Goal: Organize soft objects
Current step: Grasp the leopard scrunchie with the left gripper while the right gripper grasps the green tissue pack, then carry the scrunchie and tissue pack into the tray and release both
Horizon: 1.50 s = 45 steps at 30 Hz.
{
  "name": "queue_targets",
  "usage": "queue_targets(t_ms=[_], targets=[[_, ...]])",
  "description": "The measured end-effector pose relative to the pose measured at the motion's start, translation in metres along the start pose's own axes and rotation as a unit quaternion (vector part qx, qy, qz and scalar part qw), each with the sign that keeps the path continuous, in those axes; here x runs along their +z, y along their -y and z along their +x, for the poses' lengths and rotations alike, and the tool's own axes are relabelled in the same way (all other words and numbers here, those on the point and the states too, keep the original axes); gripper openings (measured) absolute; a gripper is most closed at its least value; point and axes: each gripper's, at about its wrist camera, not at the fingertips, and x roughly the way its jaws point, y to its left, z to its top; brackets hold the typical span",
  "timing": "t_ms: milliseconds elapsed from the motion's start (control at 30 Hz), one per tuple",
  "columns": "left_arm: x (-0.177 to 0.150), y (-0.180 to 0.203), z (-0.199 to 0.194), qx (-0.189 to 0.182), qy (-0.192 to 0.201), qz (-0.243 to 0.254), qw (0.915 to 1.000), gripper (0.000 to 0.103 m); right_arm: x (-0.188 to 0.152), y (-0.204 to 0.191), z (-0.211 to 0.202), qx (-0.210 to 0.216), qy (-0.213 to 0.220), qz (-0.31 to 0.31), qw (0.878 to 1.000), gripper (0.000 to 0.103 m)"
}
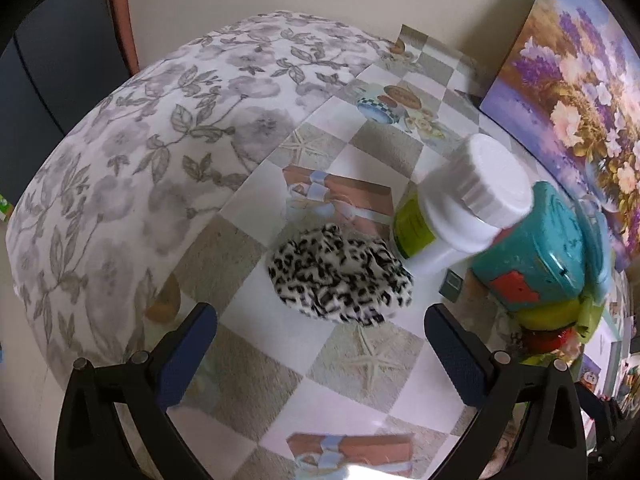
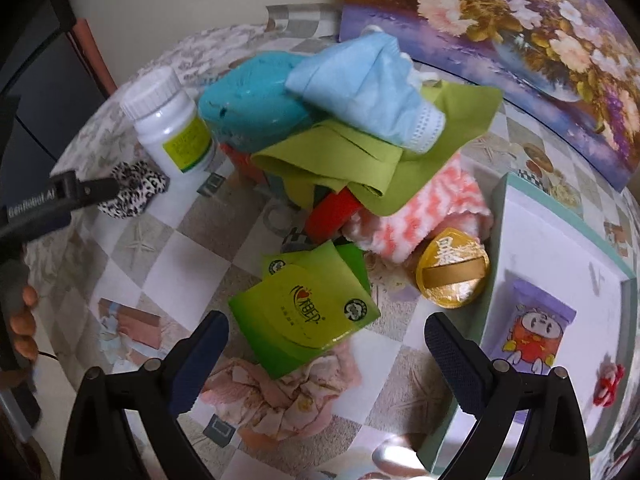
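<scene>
Lying just ahead of the right gripper (image 2: 326, 342), at twelve o'clock, a green tissue pack (image 2: 304, 312) overlaps a crumpled pink cloth (image 2: 280, 396) on the checked tablecloth (image 2: 160, 272). At one o'clock sits a gold round tin (image 2: 452, 266), and at three o'clock a white tray (image 2: 560, 240) holding a purple snack packet (image 2: 534, 340). Farther on rises a heap: a pink-and-white fuzzy cloth (image 2: 424, 208), a green cloth (image 2: 360, 164) and a light blue cloth (image 2: 368, 88) piled on a teal plastic toy (image 2: 248, 104). At ten o'clock stand a white pill bottle (image 2: 168, 120) and a leopard-print scrunchie (image 2: 132, 190).

In the left view, that scrunchie (image 1: 340, 276) lies at twelve o'clock, just beyond the left gripper (image 1: 320, 344), with the bottle (image 1: 460, 208) beside it at one o'clock and the toy (image 1: 536, 256) at two o'clock.

Both grippers have their fingers spread wide, holding and touching nothing.

A floral cushion (image 1: 140, 160) borders the cloth at ten o'clock; a flower painting (image 1: 580, 100) leans against the wall at the far right.
</scene>
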Motion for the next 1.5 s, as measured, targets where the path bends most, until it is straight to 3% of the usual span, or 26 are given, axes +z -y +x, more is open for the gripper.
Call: queue_targets(t_ms=[100, 367, 633, 733, 833, 900, 1067, 1167, 1500], targets=[[0.006, 0.0, 0.008, -0.013, -0.008, 0.004, 0.9999, 0.103, 0.002, -0.002, 0.004, -0.006, -0.002, -0.006, 1.0, 0.1], [0.017, 0.007, 0.027, -0.004, -0.021, 0.014, 0.9997, 0.103, 0.004, -0.003, 0.007, -0.012, -0.005, -0.013, 1.0, 0.1], [0.021, 0.01, 0.031, 0.012, -0.018, 0.014, 0.9997, 0.101, 0.008, -0.003, 0.009, -0.005, -0.008, -0.011, 1.0, 0.085], [0.02, 0.011, 0.032, 0.003, -0.025, 0.014, 0.9996, 0.083, 0.009, -0.001, 0.009, 0.001, -0.01, -0.009, 1.0, 0.072], [0.019, 0.011, 0.036, -0.02, -0.04, 0.012, 0.9989, 0.069, 0.008, 0.003, 0.007, 0.008, -0.012, -0.007, 1.0, 0.072], [0.019, 0.01, 0.035, -0.019, -0.039, 0.012, 0.999, 0.064, 0.008, 0.004, 0.006, 0.01, -0.012, -0.006, 1.0, 0.072], [0.02, 0.01, 0.029, -0.02, -0.039, 0.019, 0.9989, 0.043, 0.007, 0.013, 0.005, 0.014, -0.01, 0.003, 1.0, 0.072], [0.02, 0.01, 0.025, -0.019, -0.039, 0.02, 0.9989, 0.037, 0.009, 0.015, 0.004, 0.017, -0.007, 0.007, 1.0, 0.072], [0.012, 0.017, 0.002, -0.029, -0.059, -0.024, 0.9976, 0.033, 0.004, 0.026, -0.017, 0.031, 0.01, 0.026, 0.999, 0.072]])
